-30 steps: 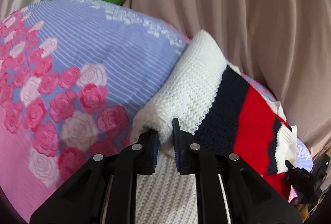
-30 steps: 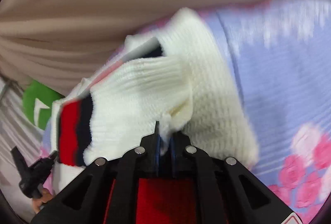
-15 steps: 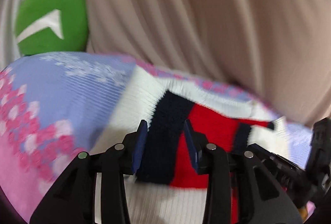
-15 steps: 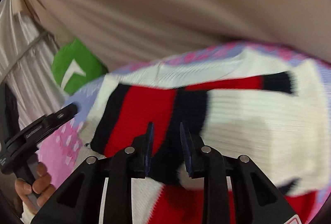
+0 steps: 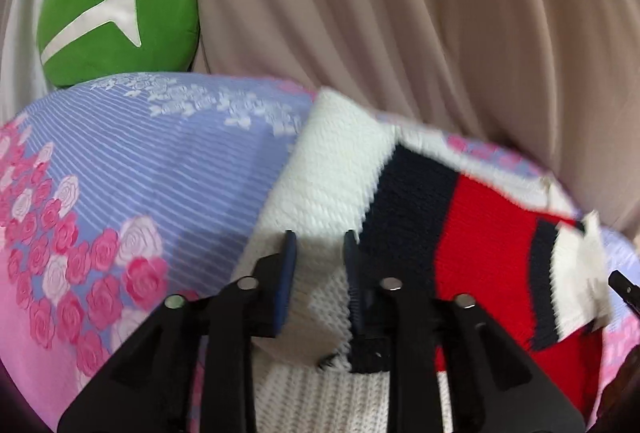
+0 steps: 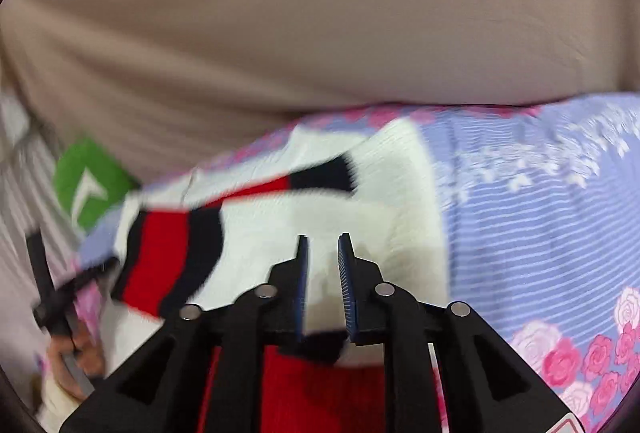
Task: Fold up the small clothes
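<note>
Both grippers, left gripper (image 5: 319,261) and right gripper (image 6: 322,265), having released the knit sweater (image 5: 340,169), are closing empty; the folded sweater is apparently lying along the bedspread's (image 5: 168,153) far edge.

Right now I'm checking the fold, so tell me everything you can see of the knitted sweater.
The sweater is chunky white knit with navy and red bands. It lies on the floral bedspread, a sleeve folded across the body, its white cuff toward the right in the left wrist view. The closing left gripper and right gripper hover over it, nothing pinched between them.
</note>
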`<state>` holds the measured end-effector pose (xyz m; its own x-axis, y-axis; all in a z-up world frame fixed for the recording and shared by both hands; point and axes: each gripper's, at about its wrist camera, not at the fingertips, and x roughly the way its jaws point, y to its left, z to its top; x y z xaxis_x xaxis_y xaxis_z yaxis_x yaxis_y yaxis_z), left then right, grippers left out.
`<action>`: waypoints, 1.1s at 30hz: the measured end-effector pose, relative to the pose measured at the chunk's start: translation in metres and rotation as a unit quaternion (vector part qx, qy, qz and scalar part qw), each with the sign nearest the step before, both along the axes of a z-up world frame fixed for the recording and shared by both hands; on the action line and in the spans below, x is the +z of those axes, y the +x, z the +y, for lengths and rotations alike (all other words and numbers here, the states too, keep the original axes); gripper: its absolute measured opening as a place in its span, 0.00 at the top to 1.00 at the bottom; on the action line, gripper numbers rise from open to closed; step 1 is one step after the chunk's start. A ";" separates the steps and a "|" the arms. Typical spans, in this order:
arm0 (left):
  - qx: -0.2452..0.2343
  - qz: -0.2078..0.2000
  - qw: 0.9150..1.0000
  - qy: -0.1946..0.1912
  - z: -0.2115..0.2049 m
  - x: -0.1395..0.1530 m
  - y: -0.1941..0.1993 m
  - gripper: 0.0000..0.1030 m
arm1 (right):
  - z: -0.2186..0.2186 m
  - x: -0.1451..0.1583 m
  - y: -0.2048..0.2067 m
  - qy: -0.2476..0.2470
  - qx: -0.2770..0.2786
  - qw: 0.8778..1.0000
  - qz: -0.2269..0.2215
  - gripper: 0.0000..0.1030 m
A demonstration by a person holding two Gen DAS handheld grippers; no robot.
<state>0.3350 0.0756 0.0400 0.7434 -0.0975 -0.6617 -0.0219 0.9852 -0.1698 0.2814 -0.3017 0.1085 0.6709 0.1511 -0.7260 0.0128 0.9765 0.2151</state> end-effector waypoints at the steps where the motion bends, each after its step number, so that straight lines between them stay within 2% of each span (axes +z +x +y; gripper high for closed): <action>1: 0.003 0.000 1.000 0.010 -0.001 -0.002 -0.002 0.76 | 0.006 -0.015 0.008 -0.035 -0.009 0.999 0.025 0.84; 3: 0.005 -0.003 1.000 0.007 0.005 0.004 -0.015 0.76 | 0.004 -0.015 -0.001 -0.025 -0.027 0.999 0.015 0.85; 4: 0.002 -0.005 1.000 0.003 0.010 0.008 -0.027 0.76 | 0.002 -0.009 -0.012 -0.013 -0.037 0.999 0.011 0.82; 5: -0.001 -0.008 1.000 0.003 0.016 0.013 -0.040 0.76 | -0.004 0.004 -0.025 0.006 -0.038 0.999 0.001 0.74; 6: -0.003 -0.014 1.000 0.013 0.023 0.019 -0.059 0.71 | -0.005 0.011 -0.043 0.025 -0.029 0.999 -0.007 0.74; 7: -0.004 -0.021 0.999 0.024 0.029 0.023 -0.077 0.61 | -0.011 0.017 -0.068 0.033 -0.020 0.999 -0.015 0.73; 8: -0.005 -0.026 0.999 0.033 0.035 0.026 -0.095 0.54 | -0.011 0.022 -0.091 0.034 -0.014 0.999 -0.019 0.67; 9: -0.006 -0.029 0.999 0.039 0.045 0.029 -0.119 0.42 | -0.013 0.023 -0.116 0.035 -0.008 0.999 -0.019 0.57; 10: -0.005 -0.027 0.999 0.043 0.053 0.029 -0.136 0.36 | -0.012 0.020 -0.141 0.039 0.003 0.999 -0.016 0.53; 11: -0.007 -0.021 0.999 0.041 0.062 0.028 -0.154 0.34 | -0.011 0.017 -0.165 0.043 0.011 0.999 -0.011 0.49; 14: -0.015 0.015 1.000 0.010 0.085 0.019 -0.210 0.29 | -0.018 -0.003 -0.243 0.069 0.032 0.997 0.012 0.44; 16: -0.030 0.044 0.998 -0.031 0.097 0.006 -0.243 0.29 | -0.029 -0.002 -0.299 0.087 0.034 0.995 0.030 0.42; 19: -0.048 0.083 0.991 -0.096 0.106 -0.013 -0.281 0.29 | -0.040 -0.021 -0.359 0.111 0.029 0.992 0.059 0.41; 20: -0.056 0.091 0.987 -0.117 0.105 -0.018 -0.289 0.28 | -0.038 -0.019 -0.372 0.114 0.026 0.992 0.053 0.41; 21: -0.067 0.099 0.983 -0.141 0.103 -0.022 -0.295 0.28 | -0.039 -0.015 -0.379 0.116 0.026 0.992 0.045 0.36; 23: -0.081 0.105 0.976 -0.171 0.095 -0.029 -0.300 0.28 | -0.034 -0.012 -0.382 0.132 0.037 0.990 0.039 0.35; 24: -0.081 0.100 0.976 -0.173 0.090 -0.029 -0.301 0.21 | -0.033 -0.011 -0.380 0.139 0.040 0.989 0.036 0.33; 25: -0.083 0.091 0.978 -0.168 0.085 -0.028 -0.301 0.18 | -0.030 -0.012 -0.374 0.145 0.042 0.988 0.039 0.32; 29: -0.080 0.081 0.979 -0.168 0.070 -0.028 -0.291 0.18 | -0.020 -0.013 -0.354 0.139 0.037 0.989 0.046 0.31; 30: -0.078 0.078 0.980 -0.165 0.068 -0.028 -0.289 0.22 | -0.017 -0.013 -0.349 0.140 0.037 0.988 0.045 0.31; 31: -0.080 0.078 0.981 -0.161 0.064 -0.028 -0.287 0.32 | -0.016 -0.013 -0.345 0.138 0.037 0.989 0.044 0.31; 32: -0.077 0.079 0.981 -0.156 0.063 -0.029 -0.285 0.37 | -0.014 -0.013 -0.343 0.134 0.036 0.989 0.042 0.31; 33: -0.074 0.078 0.982 -0.154 0.061 -0.029 -0.283 0.51 | -0.012 -0.012 -0.339 0.131 0.034 0.990 0.042 0.39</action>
